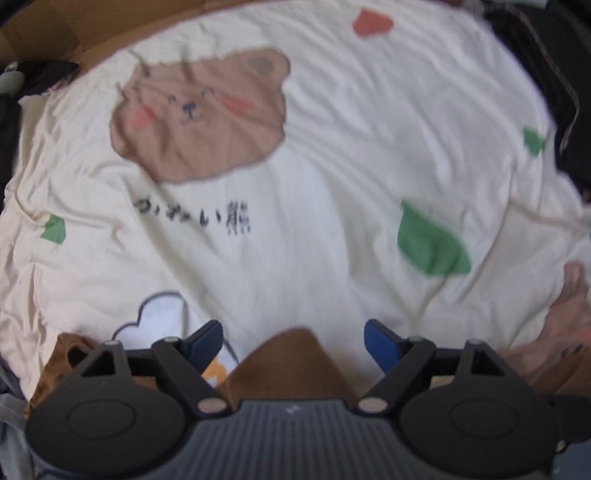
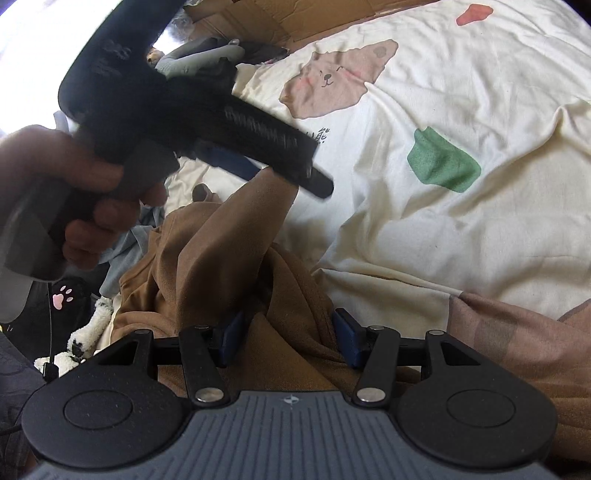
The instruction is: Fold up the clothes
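left hand-held gripper (image 1: 293, 343): blue fingers (image 1: 207, 341) spread wide, released. a peak of the brown garment (image 1: 295, 363) rises in the gap between them; no pad touches it in the left wrist view. in the right wrist view the same tool (image 2: 207, 125) appears from the side, held in a person's hand (image 2: 92, 206), with the cloth rising in a taut ridge to its tip. contact at the tip is blurred there, so whether any hold remains i cannot tell from that view alone.

right hand-held gripper (image 2: 286, 341): fingers (image 2: 345, 338) apart, released, with a bunched fold of the garment lying between them but not pinched.

garment location: heaped at the near edge of the bed, on the cream sheet (image 1: 332, 147) printed with a bear face (image 1: 201, 114) and green leaf patches (image 1: 430, 240). it is crumpled, not laid flat. a grey cloth (image 2: 125, 254) and a white plush toy (image 2: 86, 341) lie off to the left side; cardboard (image 2: 258, 14) at the far end of the bed.

judgement: early stage, picking up and spreading, no fold made yet. next move calls for each tool to close on a separate edge or corner, then draw apart to flatten the cloth over the sheet. risk: closing on the bunched middle would lift a wad, not an edge.
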A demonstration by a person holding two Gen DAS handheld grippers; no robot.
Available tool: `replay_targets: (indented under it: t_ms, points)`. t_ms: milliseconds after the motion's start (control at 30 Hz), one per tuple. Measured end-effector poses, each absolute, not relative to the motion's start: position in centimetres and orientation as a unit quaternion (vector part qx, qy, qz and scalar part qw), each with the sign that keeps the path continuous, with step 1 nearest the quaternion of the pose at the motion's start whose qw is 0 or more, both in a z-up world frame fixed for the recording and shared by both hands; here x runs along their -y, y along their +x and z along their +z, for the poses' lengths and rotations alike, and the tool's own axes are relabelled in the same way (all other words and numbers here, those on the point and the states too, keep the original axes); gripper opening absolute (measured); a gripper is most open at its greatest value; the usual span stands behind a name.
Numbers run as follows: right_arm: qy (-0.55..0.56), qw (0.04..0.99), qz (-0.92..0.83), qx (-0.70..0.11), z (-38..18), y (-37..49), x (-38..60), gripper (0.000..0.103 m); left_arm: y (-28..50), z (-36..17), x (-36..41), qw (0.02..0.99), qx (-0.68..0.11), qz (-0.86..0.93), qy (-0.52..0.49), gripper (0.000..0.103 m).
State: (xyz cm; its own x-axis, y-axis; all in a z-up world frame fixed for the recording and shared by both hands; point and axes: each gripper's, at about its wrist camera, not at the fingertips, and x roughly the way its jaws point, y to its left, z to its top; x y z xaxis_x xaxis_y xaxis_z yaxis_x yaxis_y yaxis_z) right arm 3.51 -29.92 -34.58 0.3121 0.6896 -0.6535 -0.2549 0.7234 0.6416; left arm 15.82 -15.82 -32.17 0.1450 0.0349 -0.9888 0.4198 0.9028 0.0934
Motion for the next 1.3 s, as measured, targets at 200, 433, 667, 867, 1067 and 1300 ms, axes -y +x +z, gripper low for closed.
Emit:
replay_targets:
  t_ms: [200,433,667,867,1067,1300]
  points:
    - [0.215,0.778,0.312,-0.501,-34.4,3.6,30.2,0.059,14.1,-31.9,13.4,0.712,-0.666,-0.084,0.207,0.059]
    - [0.244,0.775,0.319,-0.488,-33.7,4.7,31.4,0.059,11.2,-28.5,9.3,0.712,-0.673,-0.063,0.19,0.027]
    - [0.297,0.767,0.306,-0.479,-33.9,7.9,31.7,0.06,7.2,-26.0,6.5,0.719,-0.676,-0.048,0.151,0.022]
    - [0.23,0.744,0.35,-0.521,-34.4,9.8,26.9,0.068,5.0,-24.5,5.3,0.727,-0.673,-0.051,0.128,0.016]
    - [0.186,0.743,0.353,-0.538,-34.8,8.3,25.5,0.042,4.7,-24.1,5.0,0.735,-0.665,-0.054,0.124,0.011]
    - [0.212,0.774,0.298,-0.517,-32.8,8.1,29.1,0.008,5.6,-22.4,5.8,0.757,-0.637,-0.065,0.131,0.006]
